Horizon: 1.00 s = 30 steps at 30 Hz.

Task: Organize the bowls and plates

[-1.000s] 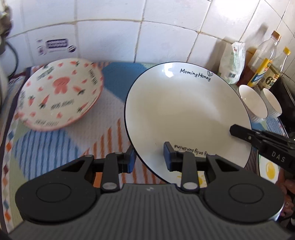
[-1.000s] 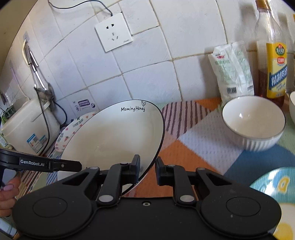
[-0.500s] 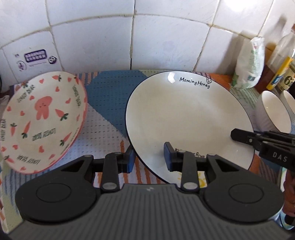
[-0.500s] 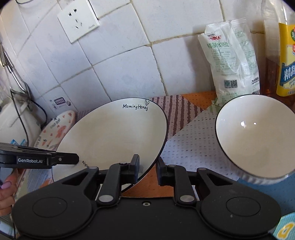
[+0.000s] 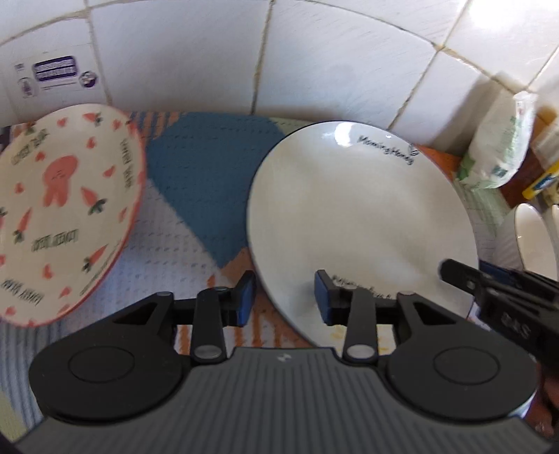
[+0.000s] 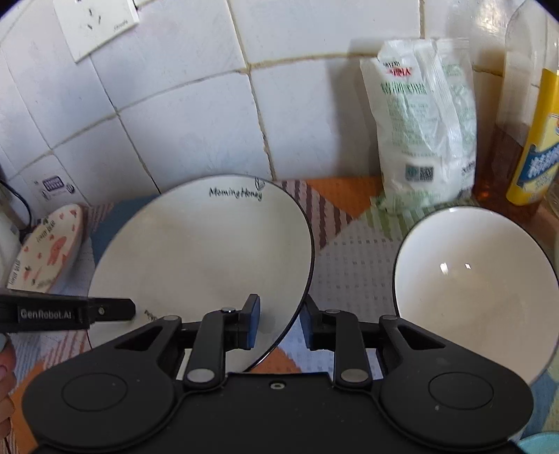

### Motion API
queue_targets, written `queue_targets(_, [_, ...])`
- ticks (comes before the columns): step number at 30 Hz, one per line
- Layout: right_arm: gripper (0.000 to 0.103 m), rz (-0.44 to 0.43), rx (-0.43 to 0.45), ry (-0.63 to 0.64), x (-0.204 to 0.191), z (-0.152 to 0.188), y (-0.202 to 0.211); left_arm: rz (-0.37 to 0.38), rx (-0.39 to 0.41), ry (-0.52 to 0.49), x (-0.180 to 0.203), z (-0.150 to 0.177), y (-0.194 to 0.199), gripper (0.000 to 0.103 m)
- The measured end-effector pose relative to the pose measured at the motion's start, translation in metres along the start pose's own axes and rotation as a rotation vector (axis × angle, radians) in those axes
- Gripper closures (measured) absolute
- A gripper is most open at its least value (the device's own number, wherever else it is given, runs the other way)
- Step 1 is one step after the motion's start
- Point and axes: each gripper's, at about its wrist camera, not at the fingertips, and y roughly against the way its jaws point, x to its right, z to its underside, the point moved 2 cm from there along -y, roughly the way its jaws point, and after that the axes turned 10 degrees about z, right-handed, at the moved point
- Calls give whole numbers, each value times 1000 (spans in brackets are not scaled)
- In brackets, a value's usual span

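Note:
A large white plate [image 5: 360,216] with a dark rim and "Morning Honey" lettering is held between both grippers above the patterned mat; it also shows in the right wrist view [image 6: 209,258]. My left gripper [image 5: 284,297] straddles the plate's near left rim. My right gripper [image 6: 281,323] straddles its near right rim. A pink rabbit-and-carrot plate [image 5: 59,213] lies to the left, also in the right wrist view [image 6: 49,258]. A white bowl [image 6: 475,290] sits to the right.
A tiled wall runs close behind. A white bag [image 6: 422,125] and oil bottles [image 6: 531,132] stand at the back right. A wall socket [image 6: 97,24] is upper left. The colourful mat [image 5: 206,181] covers the counter.
Both grippers have carried the white plate forward toward the wall and lower over the mat. The bowl and bag have come closer in the right wrist view.

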Motion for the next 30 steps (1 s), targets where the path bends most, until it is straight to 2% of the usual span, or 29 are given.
queue_targets(1, [67, 4, 13, 4, -1, 3, 5, -16, 5, -12, 1, 2, 4, 60])
queue_targets(3, [49, -26, 49, 8, -1, 9, 22, -48, 9, -37, 5, 5, 16, 58])
queue_targets(6, [37, -87, 85, -3, 7, 15, 53, -50, 30, -41, 8, 5, 42, 53])
queue_targets(10, [34, -102, 124, -30, 22, 20, 93, -18, -10, -77, 18, 7, 72, 43])
queue_targets(13, [31, -103, 156, -66, 41, 24, 122, -16, -23, -99, 26, 16, 91, 41])
queue_targets(24, [29, -111, 208, -222, 99, 69, 216, 23, -70, -197, 80, 51, 138, 36])
queue_targets(30, [29, -161, 183, -380, 135, 96, 254, 33, -113, -307, 127, 76, 148, 35])
